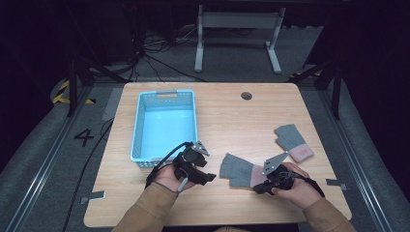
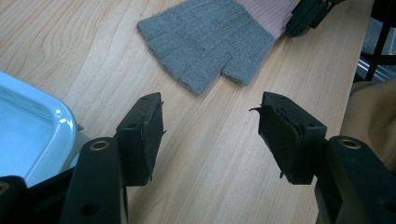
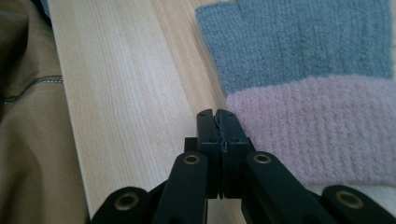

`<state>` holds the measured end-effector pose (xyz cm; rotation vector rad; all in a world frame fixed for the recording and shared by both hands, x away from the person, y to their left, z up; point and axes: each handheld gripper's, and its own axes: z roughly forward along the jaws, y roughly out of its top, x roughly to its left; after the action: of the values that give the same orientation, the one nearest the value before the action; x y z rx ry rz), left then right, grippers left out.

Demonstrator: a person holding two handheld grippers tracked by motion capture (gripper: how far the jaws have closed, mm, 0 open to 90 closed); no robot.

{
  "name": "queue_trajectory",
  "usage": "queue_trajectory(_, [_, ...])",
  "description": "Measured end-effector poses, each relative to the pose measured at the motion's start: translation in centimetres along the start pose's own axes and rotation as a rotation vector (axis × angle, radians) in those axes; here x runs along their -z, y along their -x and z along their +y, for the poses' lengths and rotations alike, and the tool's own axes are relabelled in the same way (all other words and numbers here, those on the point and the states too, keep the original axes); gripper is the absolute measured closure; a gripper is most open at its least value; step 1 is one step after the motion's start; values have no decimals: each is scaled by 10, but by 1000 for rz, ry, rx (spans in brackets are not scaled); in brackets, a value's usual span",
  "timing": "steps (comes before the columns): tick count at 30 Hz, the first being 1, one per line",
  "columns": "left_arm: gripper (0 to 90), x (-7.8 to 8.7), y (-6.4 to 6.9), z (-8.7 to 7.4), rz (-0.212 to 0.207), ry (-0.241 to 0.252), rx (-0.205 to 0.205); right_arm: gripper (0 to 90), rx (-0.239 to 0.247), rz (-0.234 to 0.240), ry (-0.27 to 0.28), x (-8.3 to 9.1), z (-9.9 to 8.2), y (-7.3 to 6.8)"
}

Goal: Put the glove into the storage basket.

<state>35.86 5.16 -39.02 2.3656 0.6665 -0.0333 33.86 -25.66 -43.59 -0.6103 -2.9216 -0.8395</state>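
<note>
On the left half of the wooden table (image 1: 227,116) sits a light blue plastic basket (image 1: 137,130) with perforated walls; nothing lies in it. Just near of its near-right corner, the left gripper (image 1: 209,177) rests close to the tabletop in the person's left hand, pointing right. In the left gripper view its jaws stand apart with bare wood between them and nothing held. To its right, a little apart from those jaws, a grey fingerless glove with a pink cuff (image 1: 238,169) lies flat on the table, its finger end toward the left gripper. The right gripper (image 1: 258,188) is at the glove's cuff end, at the near edge. In the right gripper view its jaws are pressed together just beside the pink cuff edge; whether they pinch any knit I cannot tell. Farther right and farther off, a second glove (image 1: 293,141) of the same kind lies flat, well apart from both grippers.
</note>
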Motion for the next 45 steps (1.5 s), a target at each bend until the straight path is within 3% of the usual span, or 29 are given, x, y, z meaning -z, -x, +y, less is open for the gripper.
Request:
queue_trajectory(15, [407,1,0,-2,3,3,8,897,-24,-72,23,3,-6,13])
queue_trajectory(25, [407,1,0,-1,3,4,6,895,-31,-70,33,6,-6,12])
queue_trajectory(36, [406,2,-1,-1,2,9,6,872,-24,-84,125,24,-1,8])
queue_trajectory(43, [402,2,0,-1,7,11,3,864,-40,-136,198,33,-3,9])
queue_trajectory(45, [401,2,0,-2,9,15,2,846,-57,-170,239,39,-2,10])
